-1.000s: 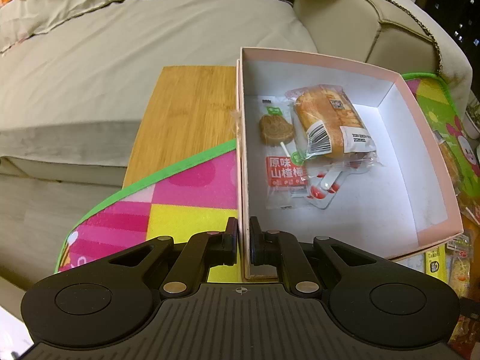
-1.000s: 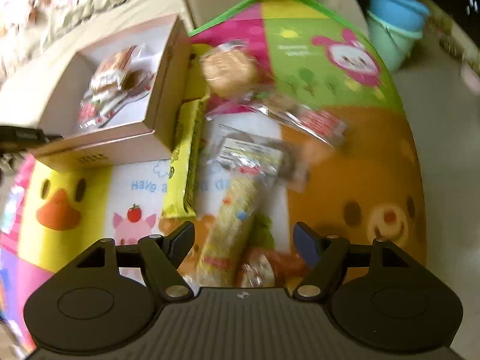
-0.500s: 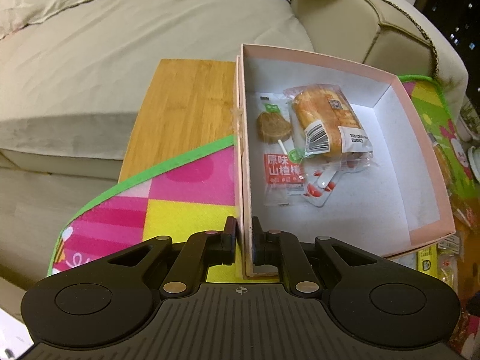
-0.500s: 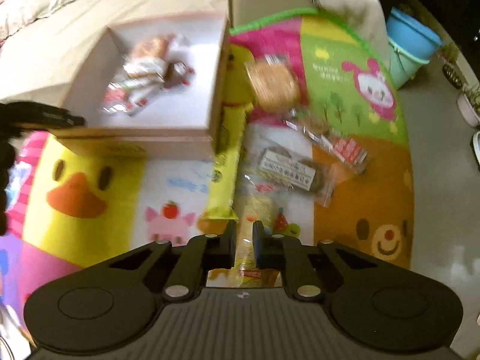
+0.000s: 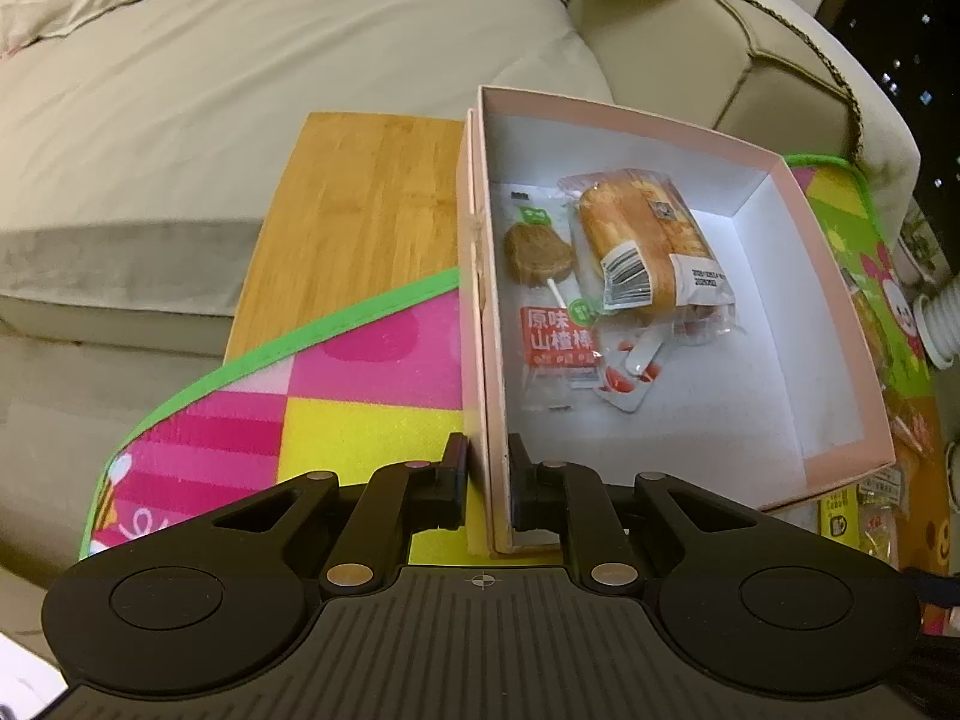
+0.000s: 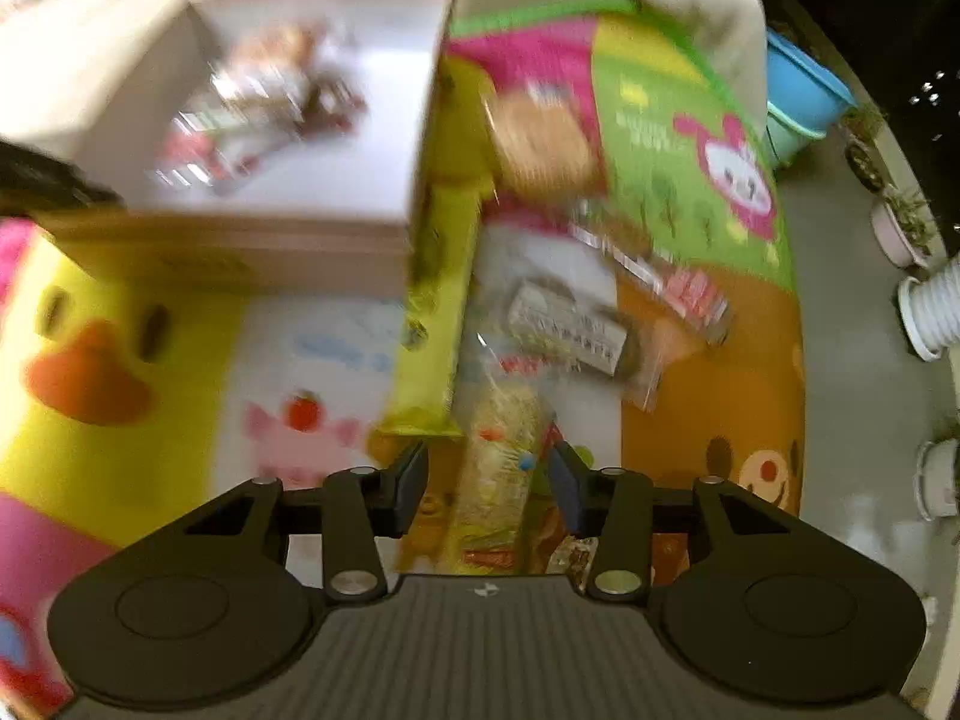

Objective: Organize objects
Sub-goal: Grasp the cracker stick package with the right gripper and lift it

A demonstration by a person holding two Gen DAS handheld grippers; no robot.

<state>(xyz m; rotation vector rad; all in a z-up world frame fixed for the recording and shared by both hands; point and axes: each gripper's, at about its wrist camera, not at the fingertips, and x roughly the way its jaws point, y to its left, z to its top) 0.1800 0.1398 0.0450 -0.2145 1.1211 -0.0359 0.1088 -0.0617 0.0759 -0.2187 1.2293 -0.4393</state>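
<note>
Snack packets are lying scattered on the play mat (image 6: 708, 420) to the right of the pink box (image 5: 834, 324), and a few are already sitting inside it: a wrapped bread roll (image 5: 642, 240), a lollipop packet (image 5: 552, 300) and a small sachet (image 5: 627, 372).

Left gripper (image 5: 486, 480) is pinching the near left wall of the box, one finger outside and one inside, jaws nearly closed on the cardboard. Judging this as a steadying hold while packets go in.

Right gripper (image 6: 489, 480) is hovering low over the mat with jaws partly open, straddling a long yellowish packet (image 6: 498, 468). View is motion-blurred; cannot tell whether the pads are touching it. Nothing is visibly held.

Other packets nearby: a yellow bar (image 6: 432, 324) lying just beside the box wall, a round biscuit pack (image 6: 546, 138) and a clear-wrapped brown snack (image 6: 576, 330).

Handling judgement: packets are looking light, soft and crinkly, with slippery film and probably crushable contents. Best hold is likely across the narrow middle of the long packet, with gentle closing. The box wall is thin cardboard and may be flexing under the pinch.
</note>
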